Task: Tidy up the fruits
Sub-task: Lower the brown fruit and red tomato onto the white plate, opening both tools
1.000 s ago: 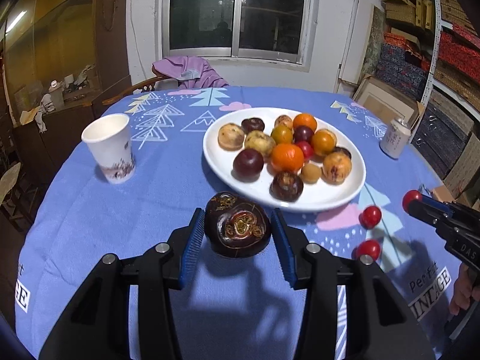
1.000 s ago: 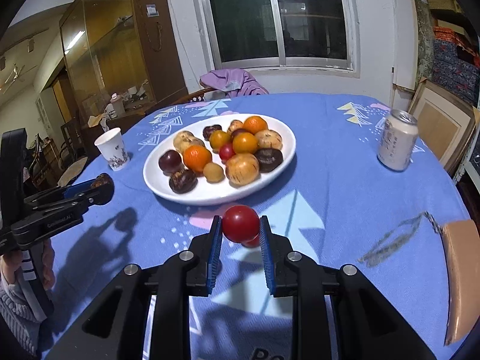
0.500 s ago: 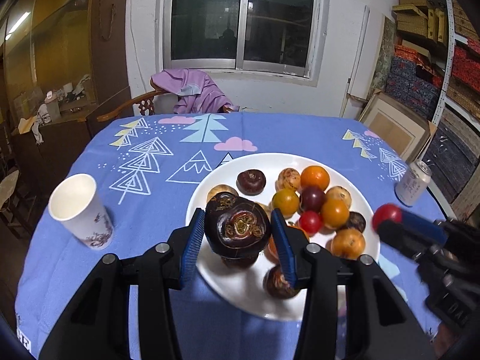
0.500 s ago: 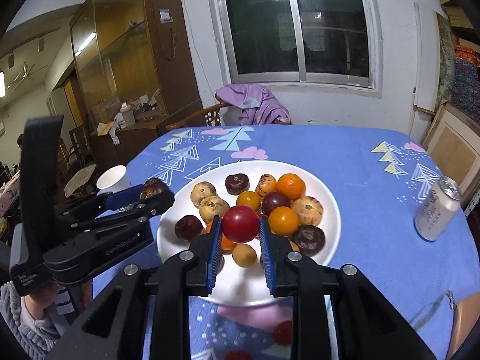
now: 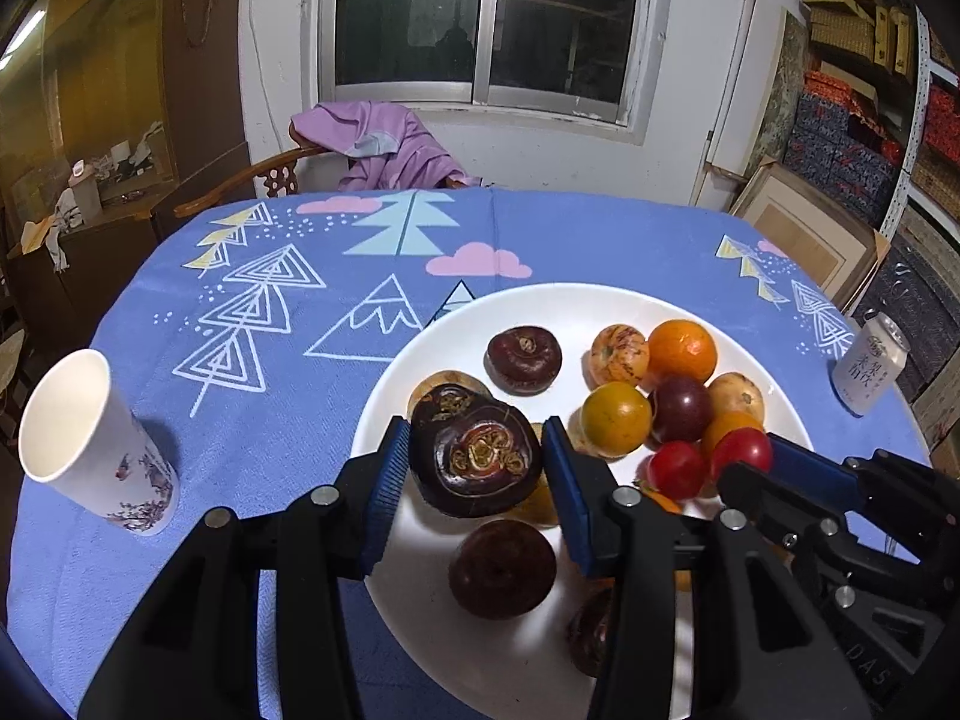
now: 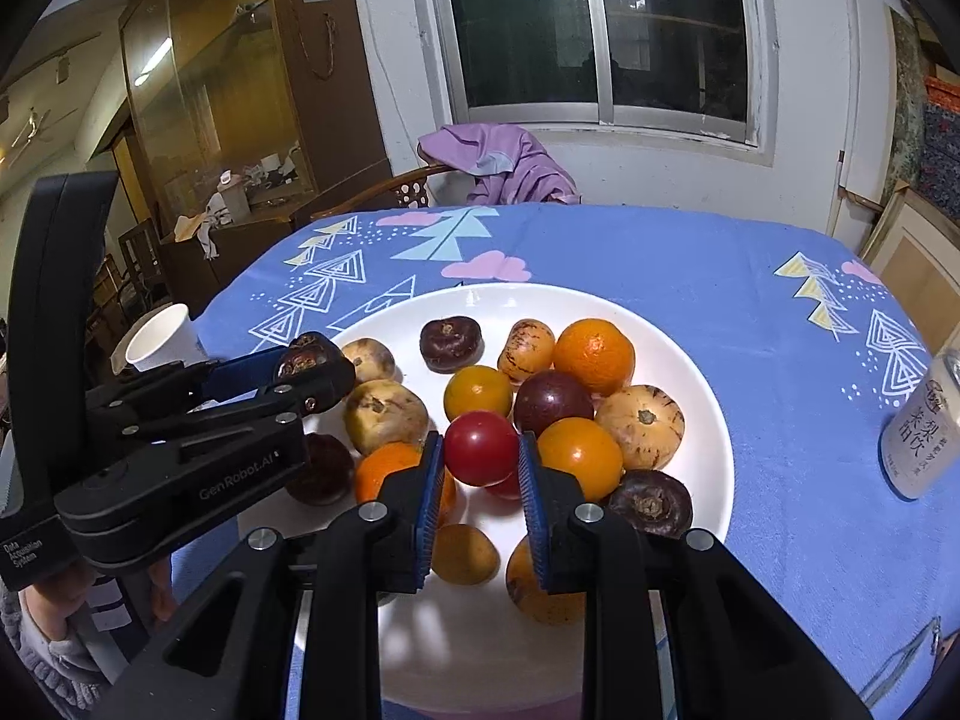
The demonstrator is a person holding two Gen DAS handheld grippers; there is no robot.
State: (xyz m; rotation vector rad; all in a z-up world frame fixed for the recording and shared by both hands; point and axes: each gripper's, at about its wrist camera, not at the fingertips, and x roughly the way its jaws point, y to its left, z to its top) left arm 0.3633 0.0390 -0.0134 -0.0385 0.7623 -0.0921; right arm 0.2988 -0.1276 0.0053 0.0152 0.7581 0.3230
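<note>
My left gripper (image 5: pixel 477 462) is shut on a dark purple mangosteen (image 5: pixel 474 459), held above the left part of the white plate (image 5: pixel 528 306). In the right wrist view the same gripper (image 6: pixel 312 360) comes in from the left over the plate's edge. My right gripper (image 6: pixel 480 450) is shut on a small red tomato (image 6: pixel 480 447), over the middle of the plate (image 6: pixel 708 396) and its pile of fruit. The left wrist view shows it (image 5: pixel 744 459) low on the right, tomato (image 5: pixel 741 450) in its tips. Oranges, pale round fruits and several mangosteens lie on the plate.
A paper cup (image 5: pixel 90 438) stands on the blue cloth left of the plate. A drink can (image 6: pixel 927 426) stands to the right. A chair with a purple garment (image 5: pixel 384 144) is at the table's far side. A person's hand (image 6: pixel 54 618) holds the left tool.
Both grippers have carried their fruit forward from the cloth near the table's front edge to above the plate. The grips are unchanged.
</note>
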